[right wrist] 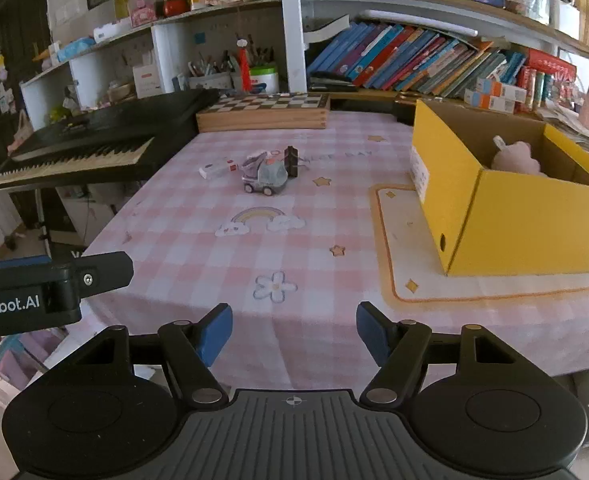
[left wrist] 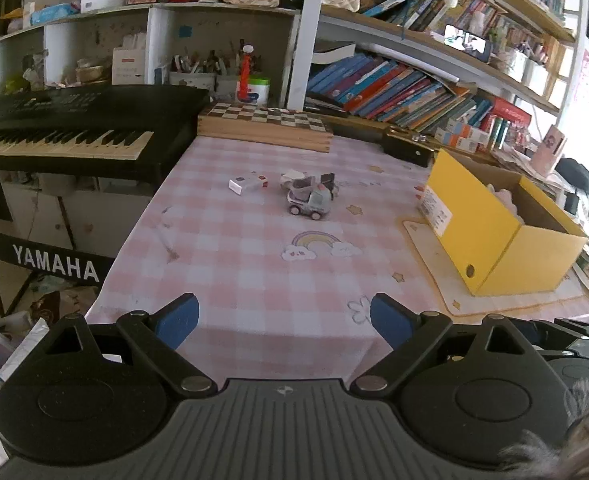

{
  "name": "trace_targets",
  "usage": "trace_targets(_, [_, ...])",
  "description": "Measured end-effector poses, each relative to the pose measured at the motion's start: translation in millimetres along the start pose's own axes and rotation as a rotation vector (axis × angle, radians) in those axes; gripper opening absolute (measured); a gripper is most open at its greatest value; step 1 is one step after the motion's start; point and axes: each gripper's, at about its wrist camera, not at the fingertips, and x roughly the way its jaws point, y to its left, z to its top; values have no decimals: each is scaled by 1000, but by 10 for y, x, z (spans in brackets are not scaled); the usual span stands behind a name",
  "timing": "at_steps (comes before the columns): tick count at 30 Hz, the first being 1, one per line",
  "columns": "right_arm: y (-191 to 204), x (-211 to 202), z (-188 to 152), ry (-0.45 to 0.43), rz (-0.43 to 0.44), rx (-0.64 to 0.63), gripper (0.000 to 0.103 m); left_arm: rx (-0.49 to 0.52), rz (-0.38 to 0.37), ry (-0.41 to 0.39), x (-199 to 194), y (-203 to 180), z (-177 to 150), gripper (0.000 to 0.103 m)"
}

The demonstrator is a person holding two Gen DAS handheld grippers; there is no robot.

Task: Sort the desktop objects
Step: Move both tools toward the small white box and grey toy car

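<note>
A grey toy truck (left wrist: 309,201) stands in the middle of the pink checked tablecloth (left wrist: 234,248), with a white eraser box (left wrist: 248,183) to its left and a small dark clip (left wrist: 328,180) behind it. The same truck (right wrist: 265,178), eraser box (right wrist: 219,168) and clip (right wrist: 292,161) show in the right wrist view. My left gripper (left wrist: 284,320) is open and empty at the table's near edge. My right gripper (right wrist: 294,332) is open and empty, also at the near edge. An open yellow box (right wrist: 506,216) at the right holds a pink plush toy (right wrist: 516,158).
A black Yamaha keyboard (left wrist: 66,136) stands left of the table. A wooden chessboard box (left wrist: 266,122) lies at the back edge. The yellow box (left wrist: 494,220) sits on a cream mat (right wrist: 390,240). Bookshelves fill the back. The left gripper's body (right wrist: 34,292) shows at the left.
</note>
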Motion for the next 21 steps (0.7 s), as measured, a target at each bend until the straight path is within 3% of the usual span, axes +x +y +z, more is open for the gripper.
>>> trace_targets(21, [-386, 929, 826, 0, 29, -26, 70, -21, 75, 0, 994, -69, 679, 93])
